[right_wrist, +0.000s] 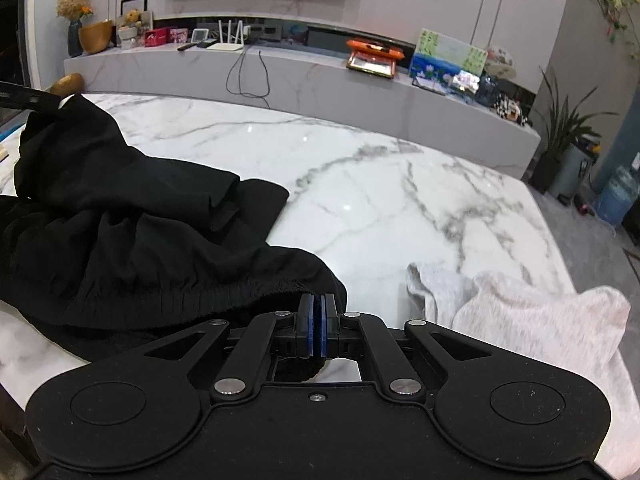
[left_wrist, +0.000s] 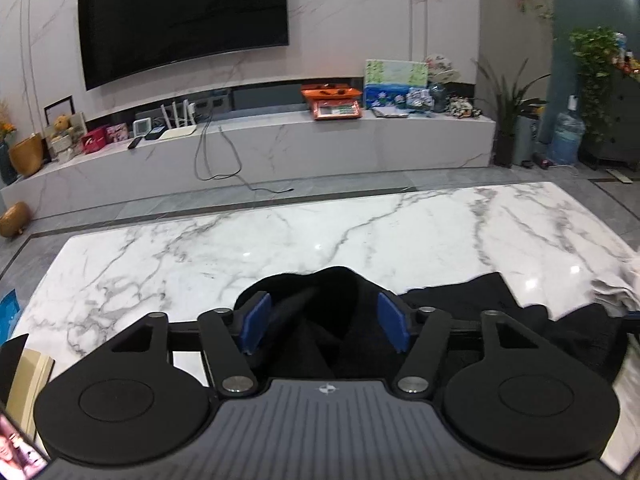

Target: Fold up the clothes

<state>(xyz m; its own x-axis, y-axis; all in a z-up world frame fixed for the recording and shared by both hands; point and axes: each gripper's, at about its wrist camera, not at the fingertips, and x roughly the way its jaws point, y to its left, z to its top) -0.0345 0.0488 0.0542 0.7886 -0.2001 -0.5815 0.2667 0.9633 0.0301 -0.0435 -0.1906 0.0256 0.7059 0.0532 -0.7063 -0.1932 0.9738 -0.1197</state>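
Note:
A black garment with an elastic waistband (right_wrist: 132,236) lies bunched on the white marble table (right_wrist: 380,184). My right gripper (right_wrist: 319,324) is shut on the waistband's right end near the table's front edge. In the left wrist view the same black garment (left_wrist: 320,320) rises between the blue pads of my left gripper (left_wrist: 326,322), whose jaws stand wide apart around the cloth without pinching it. The left gripper's black arm shows at the far left of the right wrist view (right_wrist: 24,98), by the garment's raised left part.
A light grey garment (right_wrist: 532,320) lies crumpled at the table's right front; it also shows in the left wrist view (left_wrist: 616,288). A book (left_wrist: 30,380) and a phone (left_wrist: 16,452) sit at the left edge. A TV console (left_wrist: 280,144) stands beyond the table.

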